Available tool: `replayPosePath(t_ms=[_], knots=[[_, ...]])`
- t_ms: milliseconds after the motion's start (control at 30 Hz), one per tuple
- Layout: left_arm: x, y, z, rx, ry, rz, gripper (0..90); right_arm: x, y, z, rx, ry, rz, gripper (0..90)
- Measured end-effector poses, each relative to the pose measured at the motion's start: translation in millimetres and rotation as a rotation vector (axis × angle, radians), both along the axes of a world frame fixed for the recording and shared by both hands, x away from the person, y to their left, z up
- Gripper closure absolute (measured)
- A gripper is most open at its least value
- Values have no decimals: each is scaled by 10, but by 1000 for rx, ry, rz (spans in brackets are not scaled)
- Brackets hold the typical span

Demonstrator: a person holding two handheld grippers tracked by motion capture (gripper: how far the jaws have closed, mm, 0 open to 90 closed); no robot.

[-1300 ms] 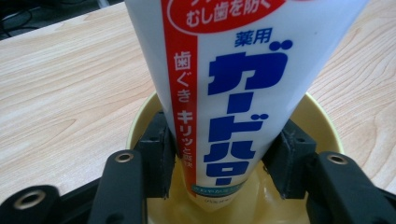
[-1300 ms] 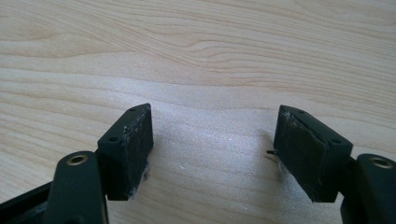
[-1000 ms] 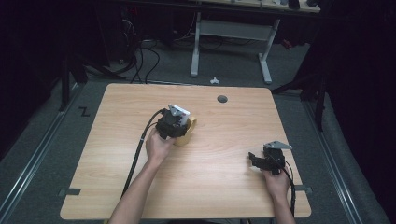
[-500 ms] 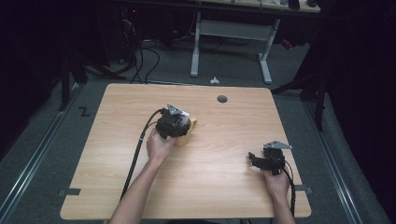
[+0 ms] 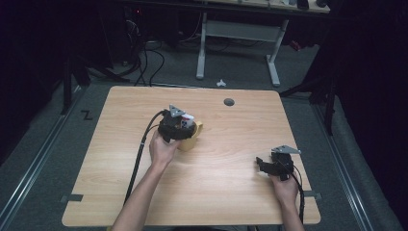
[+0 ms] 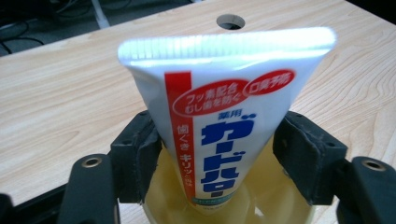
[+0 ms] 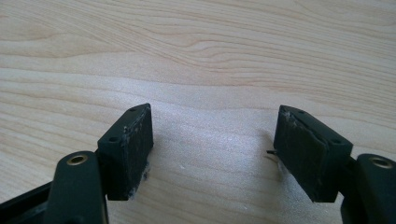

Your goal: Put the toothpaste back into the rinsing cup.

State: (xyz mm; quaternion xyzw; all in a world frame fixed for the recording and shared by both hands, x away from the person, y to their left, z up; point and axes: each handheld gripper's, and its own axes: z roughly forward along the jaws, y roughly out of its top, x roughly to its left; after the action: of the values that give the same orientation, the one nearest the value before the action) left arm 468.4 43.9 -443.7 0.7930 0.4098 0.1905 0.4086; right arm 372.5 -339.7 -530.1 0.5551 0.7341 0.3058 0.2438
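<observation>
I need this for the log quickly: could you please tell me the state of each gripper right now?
Left gripper: shut on the white toothpaste tube, above the yellow plastic cup.
Right gripper: open, holding nothing.

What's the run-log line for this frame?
left gripper: around toothpaste tube in yellow cup | right gripper: open, idle over table

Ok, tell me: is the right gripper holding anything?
No: the right gripper has its jaws spread apart over bare table, nothing between them.
</observation>
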Motion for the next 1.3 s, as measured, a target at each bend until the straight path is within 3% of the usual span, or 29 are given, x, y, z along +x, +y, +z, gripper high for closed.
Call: replayPosePath(t_ms=[600, 1300], knots=[[-68, 61, 88, -15, -8, -17, 261, 0, 0, 0, 0, 0, 0, 285], [-183, 191, 205, -36, -36, -11, 267, 1, -1, 0, 0, 0, 1, 285]])
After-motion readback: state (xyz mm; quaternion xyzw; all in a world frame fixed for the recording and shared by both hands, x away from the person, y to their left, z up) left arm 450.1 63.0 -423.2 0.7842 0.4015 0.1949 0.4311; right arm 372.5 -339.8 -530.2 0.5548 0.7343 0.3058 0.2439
